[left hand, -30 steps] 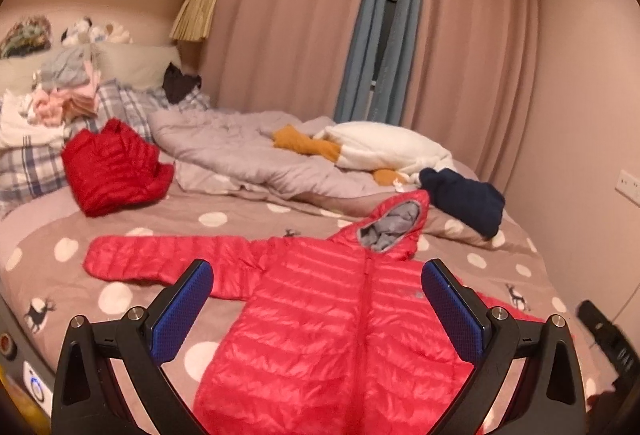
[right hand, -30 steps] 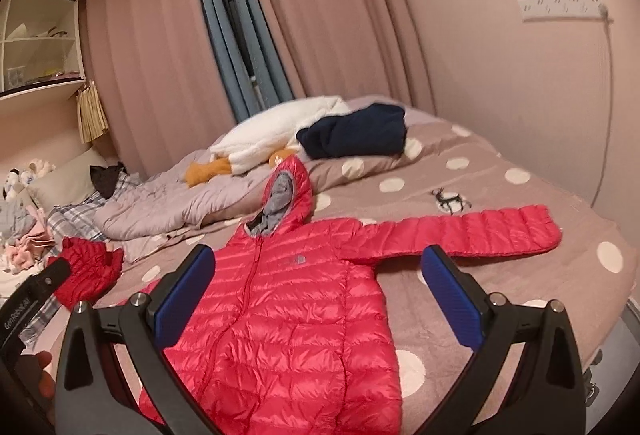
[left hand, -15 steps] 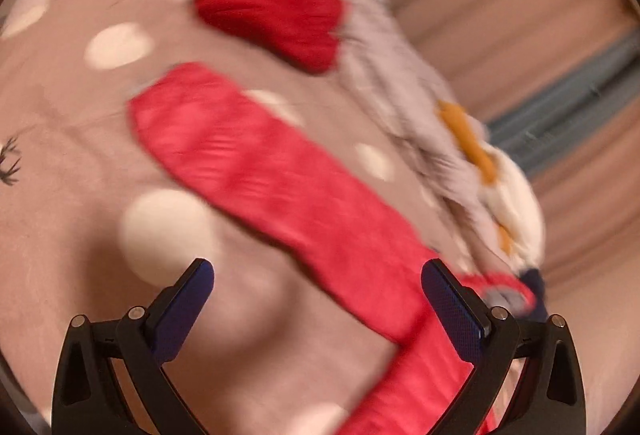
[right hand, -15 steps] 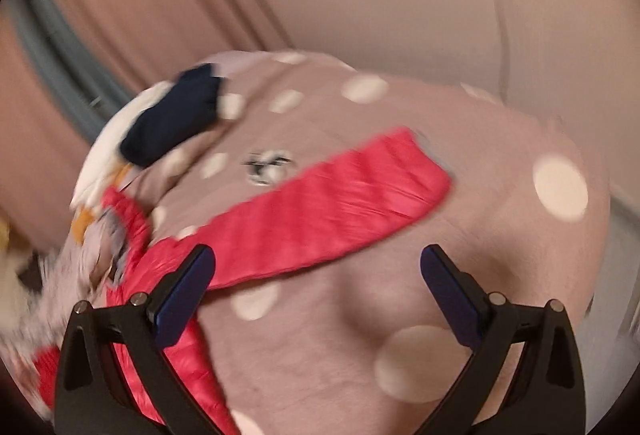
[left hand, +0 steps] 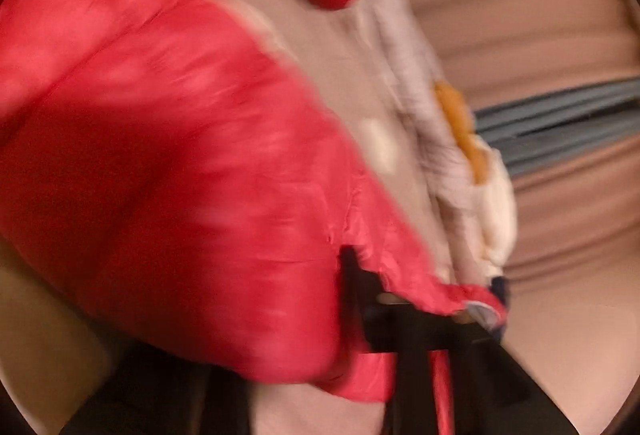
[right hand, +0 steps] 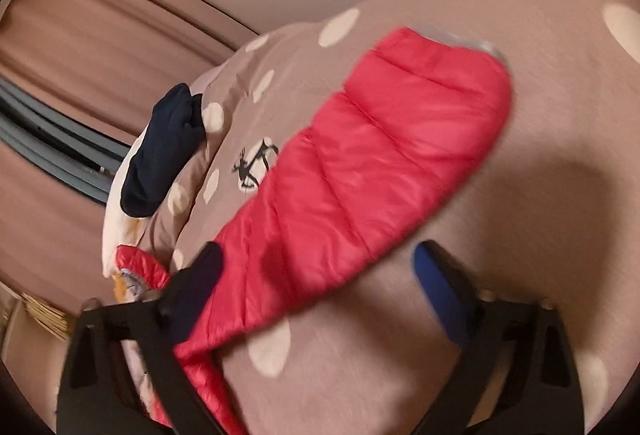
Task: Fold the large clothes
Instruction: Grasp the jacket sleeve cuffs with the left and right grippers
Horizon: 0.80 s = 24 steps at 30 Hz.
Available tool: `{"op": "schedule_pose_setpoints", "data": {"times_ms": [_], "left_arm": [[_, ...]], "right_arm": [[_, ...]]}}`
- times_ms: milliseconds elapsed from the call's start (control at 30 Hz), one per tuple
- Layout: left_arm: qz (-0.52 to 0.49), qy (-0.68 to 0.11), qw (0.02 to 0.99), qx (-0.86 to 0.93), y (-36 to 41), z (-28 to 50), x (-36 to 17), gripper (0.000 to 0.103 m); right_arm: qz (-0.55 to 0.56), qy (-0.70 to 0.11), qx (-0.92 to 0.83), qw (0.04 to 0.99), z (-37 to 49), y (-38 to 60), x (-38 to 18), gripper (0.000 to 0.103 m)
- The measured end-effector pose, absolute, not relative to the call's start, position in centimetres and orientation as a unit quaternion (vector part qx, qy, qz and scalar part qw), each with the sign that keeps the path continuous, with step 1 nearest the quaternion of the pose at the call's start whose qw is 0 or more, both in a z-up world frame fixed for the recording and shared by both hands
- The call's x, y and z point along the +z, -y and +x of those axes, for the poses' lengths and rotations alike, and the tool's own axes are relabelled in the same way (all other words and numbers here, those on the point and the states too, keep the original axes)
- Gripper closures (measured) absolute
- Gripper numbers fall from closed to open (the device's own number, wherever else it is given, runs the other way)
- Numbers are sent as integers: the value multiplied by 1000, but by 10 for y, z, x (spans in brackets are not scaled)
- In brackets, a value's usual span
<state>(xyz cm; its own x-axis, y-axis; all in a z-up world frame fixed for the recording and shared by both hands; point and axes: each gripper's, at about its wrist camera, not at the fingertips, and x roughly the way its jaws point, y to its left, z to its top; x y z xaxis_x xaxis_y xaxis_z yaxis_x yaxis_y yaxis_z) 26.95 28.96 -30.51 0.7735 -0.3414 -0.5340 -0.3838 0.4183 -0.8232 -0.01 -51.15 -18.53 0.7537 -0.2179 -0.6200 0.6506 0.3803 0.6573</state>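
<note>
Left gripper (left hand: pixel 400 319) closed, right gripper (right hand: pixel 316 287) closing, tilted downward

Quilted red puffer jacket (right hand: pixel 360 171), slick synthetic shell with a soft sheen, stitched into padded channels; same glossy cloth on the sleeve filling the left wrist view (left hand: pixel 180 155), blurred there. Bed cover (right hand: pixel 540 195) of matt brushed cotton-like fabric, taupe with printed cream dots and a black deer print. Navy garment (right hand: pixel 160 155), dull, soft knit or fleece. Curtains (right hand: pixel 80 47) of matt pleated cloth. Right gripper (right hand: pixel 320 275): matt black hard plastic arms, blue finger pads (right hand: pixel 440 291) looking rubbery and finely textured. Left gripper (left hand: pixel 400 315): same matt black plastic.
</note>
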Motion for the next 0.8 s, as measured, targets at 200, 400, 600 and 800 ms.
{"op": "schedule_pose_setpoints", "data": {"times_ms": [200, 400, 600, 800], "left_arm": [[-429, -329, 836, 93, -265, 246, -267, 90], [-349, -329, 870, 110, -249, 216, -241, 92], [-328, -344, 871, 120, -234, 214, -244, 92], [-326, -379, 857, 126, -236, 229, -260, 83]], "right_arm": [[533, -213, -270, 773, -8, 544, -207, 94], [458, -249, -317, 793, -13, 561, -178, 94], [426, -276, -345, 789, -21, 579, -167, 85], [478, -268, -333, 767, -43, 589, -180, 74]]}}
